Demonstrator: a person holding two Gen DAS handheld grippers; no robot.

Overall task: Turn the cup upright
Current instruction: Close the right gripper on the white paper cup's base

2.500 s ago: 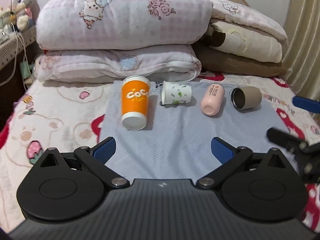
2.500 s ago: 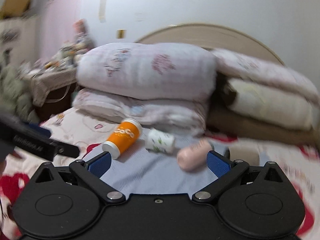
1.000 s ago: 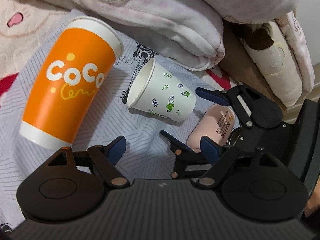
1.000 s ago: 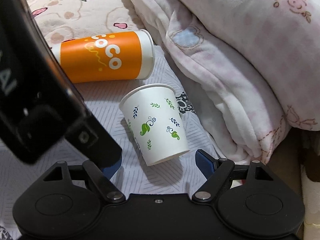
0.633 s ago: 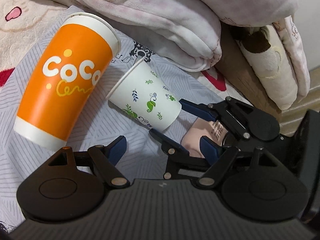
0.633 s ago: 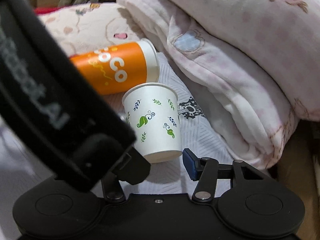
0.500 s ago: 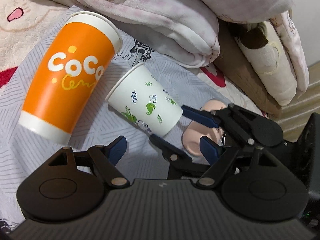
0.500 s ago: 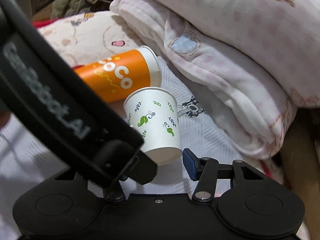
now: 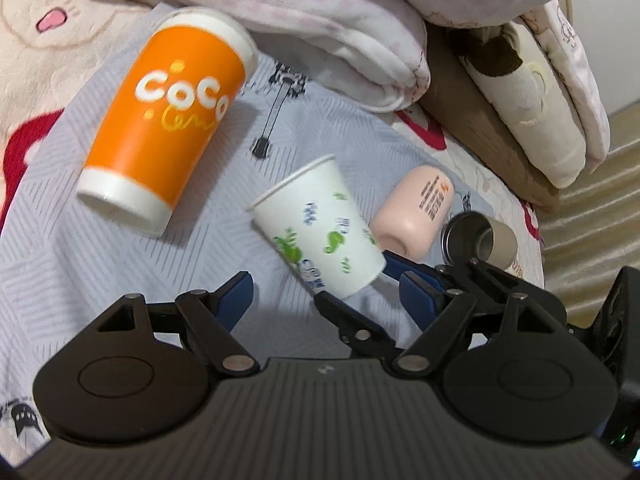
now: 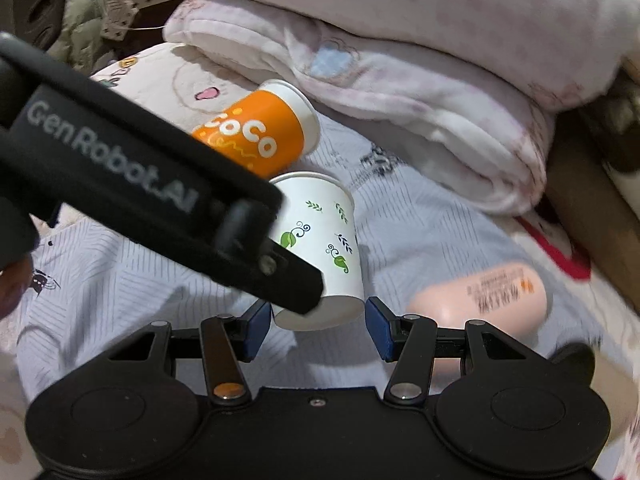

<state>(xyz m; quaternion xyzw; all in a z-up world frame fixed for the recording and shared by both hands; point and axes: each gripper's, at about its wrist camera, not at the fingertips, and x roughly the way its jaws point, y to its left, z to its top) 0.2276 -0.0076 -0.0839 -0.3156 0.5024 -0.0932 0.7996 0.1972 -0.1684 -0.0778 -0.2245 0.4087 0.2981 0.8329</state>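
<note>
Tipped up since a second ago, the white leaf-print cup (image 9: pixel 320 236) no longer lies flat on the grey cloth (image 9: pixel 120 272): its rim now points up and away toward the folded quilts (image 10: pixel 400 92), and its base sits low, nearest the cameras. Its long axis leans, not yet vertical. The right claw (image 10: pixel 316 322) is grasping the cup at its base, one blue pad on either side; in the right wrist view the pads look pressed to the wall, though the left claw's arm hides part of that side. The left claw (image 9: pixel 324 296) is released, spread wide and holding nothing, just beside the cup's lower wall. So the right hand is the nearer and carries the turn. Beyond lie the orange cup (image 9: pixel 164 120), the pink bottle (image 9: pixel 416 216) and a grey tumbler (image 9: pixel 484 240), all on their sides on the bed.
</note>
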